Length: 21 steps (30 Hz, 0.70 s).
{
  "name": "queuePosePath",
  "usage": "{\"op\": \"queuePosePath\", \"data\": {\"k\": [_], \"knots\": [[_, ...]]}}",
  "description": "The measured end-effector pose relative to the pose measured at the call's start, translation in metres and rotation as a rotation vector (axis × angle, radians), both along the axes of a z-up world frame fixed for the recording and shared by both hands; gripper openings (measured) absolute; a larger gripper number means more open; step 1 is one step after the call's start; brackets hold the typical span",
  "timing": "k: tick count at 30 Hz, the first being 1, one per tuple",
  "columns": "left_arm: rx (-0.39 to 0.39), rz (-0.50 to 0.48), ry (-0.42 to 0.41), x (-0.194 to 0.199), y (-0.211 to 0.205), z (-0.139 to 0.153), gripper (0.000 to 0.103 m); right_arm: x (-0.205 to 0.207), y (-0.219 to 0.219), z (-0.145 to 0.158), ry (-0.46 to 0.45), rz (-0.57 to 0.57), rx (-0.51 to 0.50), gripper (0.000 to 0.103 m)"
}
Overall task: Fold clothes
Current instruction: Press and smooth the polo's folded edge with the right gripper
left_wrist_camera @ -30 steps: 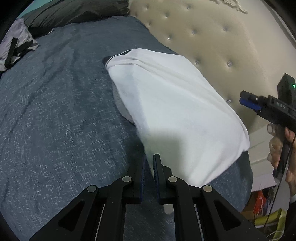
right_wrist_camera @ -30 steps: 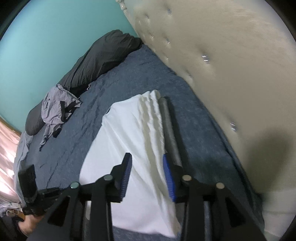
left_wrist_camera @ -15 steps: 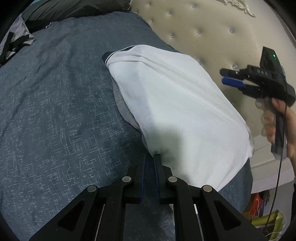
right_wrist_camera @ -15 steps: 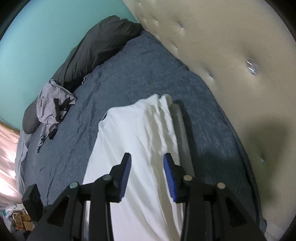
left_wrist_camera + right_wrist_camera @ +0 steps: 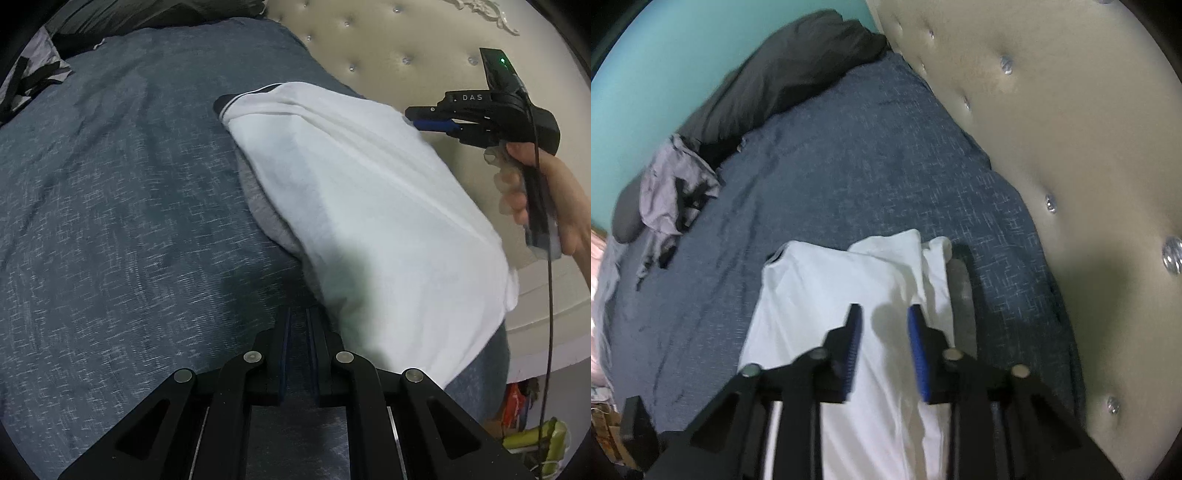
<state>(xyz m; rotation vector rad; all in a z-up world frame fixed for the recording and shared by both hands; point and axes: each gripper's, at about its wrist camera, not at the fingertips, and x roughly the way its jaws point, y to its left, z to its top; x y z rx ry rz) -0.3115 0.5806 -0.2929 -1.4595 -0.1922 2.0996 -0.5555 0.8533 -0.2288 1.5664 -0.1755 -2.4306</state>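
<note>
Over white shirt [image 5: 849,295], right gripper [image 5: 884,314] spread, level

Both views are dim and soft, with strong fisheye bending and black vignette at the corners. The white garment [image 5: 369,206] is the brightest area and nearly blown out. A dark shadow falls on its near edge in the left wrist view. In the right wrist view, motion blur smears the right gripper [image 5: 884,314], and shadow falls on the tufted headboard [image 5: 1071,147].

Your left hand-held gripper [image 5: 298,325] sits nearly closed beside the white garment [image 5: 369,221] on the bed [image 5: 110,221]; your right hand-held gripper [image 5: 428,120] hovers above it.
</note>
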Motion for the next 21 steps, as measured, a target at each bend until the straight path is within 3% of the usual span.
{"op": "queuePosePath", "data": {"k": [6,21], "knots": [[-0.006,-0.001,0.001,0.001,-0.005,-0.002,0.010,-0.005,-0.007,-0.007,0.010,0.015,0.039,0.004],[0.008,-0.004,0.009,0.000,-0.019,-0.005,0.010,-0.031,0.009,-0.017,0.052,-0.103,0.158,0.002]]}}
